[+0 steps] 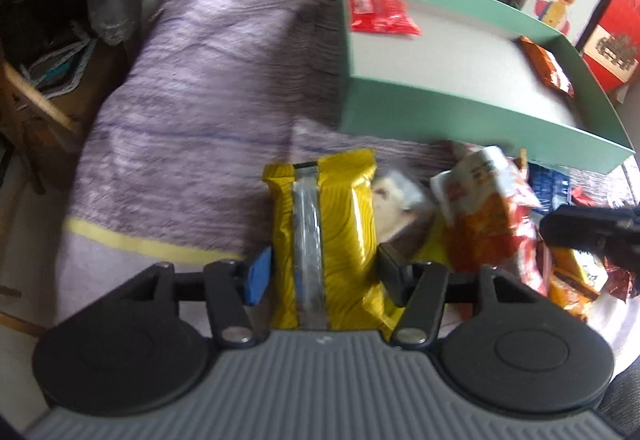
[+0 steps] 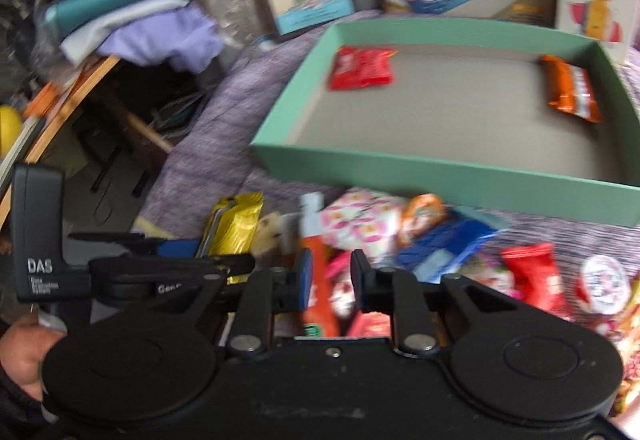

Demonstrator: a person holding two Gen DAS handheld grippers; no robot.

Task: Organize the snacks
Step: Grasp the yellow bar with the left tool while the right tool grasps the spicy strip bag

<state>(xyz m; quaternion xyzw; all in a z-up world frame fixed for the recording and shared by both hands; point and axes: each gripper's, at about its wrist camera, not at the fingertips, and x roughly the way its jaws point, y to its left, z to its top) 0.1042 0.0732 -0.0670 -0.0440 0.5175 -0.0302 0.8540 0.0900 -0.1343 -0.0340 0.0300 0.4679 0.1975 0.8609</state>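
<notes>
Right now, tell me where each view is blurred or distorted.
Left wrist view: motion blur smears the snack pile; fisheye bends the green tray's walls; the yellow packet between the left gripper's fingers stays fairly sharp. Right wrist view: blur throughout, worst on the snacks near the right gripper; the tray's red packet print is unreadable.

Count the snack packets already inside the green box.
2: a red packet in the green box's far-left corner, an orange packet against its right wall. None seem hidden.
</notes>
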